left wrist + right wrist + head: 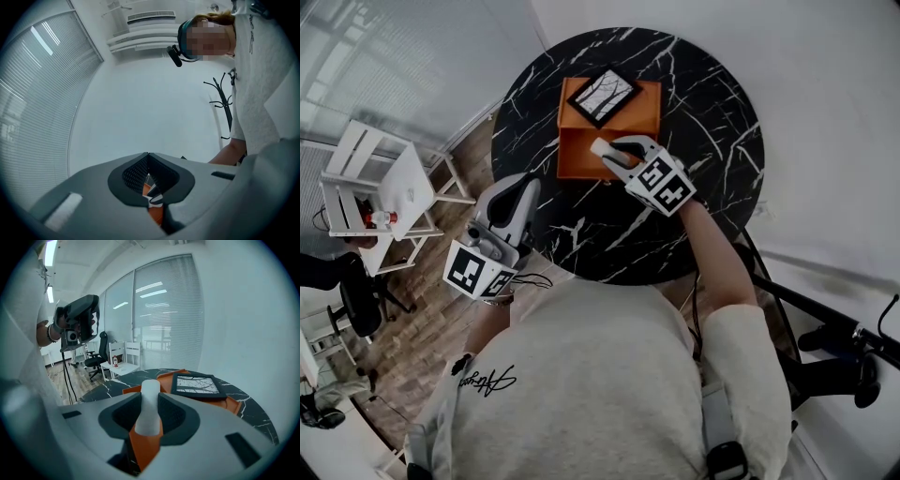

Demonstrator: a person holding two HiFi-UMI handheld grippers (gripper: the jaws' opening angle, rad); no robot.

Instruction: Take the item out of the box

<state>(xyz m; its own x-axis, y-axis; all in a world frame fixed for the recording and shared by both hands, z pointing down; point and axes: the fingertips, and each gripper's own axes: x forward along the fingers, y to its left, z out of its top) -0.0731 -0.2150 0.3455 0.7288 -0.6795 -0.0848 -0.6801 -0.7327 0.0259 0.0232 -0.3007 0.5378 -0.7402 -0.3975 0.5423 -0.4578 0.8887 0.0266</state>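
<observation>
While the right gripper (614, 152) clamps a white item (150, 404) at the orange box (581, 161), left gripper (148, 159) closed

The cursive script (486, 380) on the sweatshirt (609, 356) cannot be read

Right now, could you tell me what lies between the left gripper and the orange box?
Only bare black marble table separates left gripper and orange box; the head view shows it.

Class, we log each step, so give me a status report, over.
Left gripper shut, empty, raised aside. Right gripper shut on white item over orange box. Black frame on box's far half, clear of jaws.
</observation>
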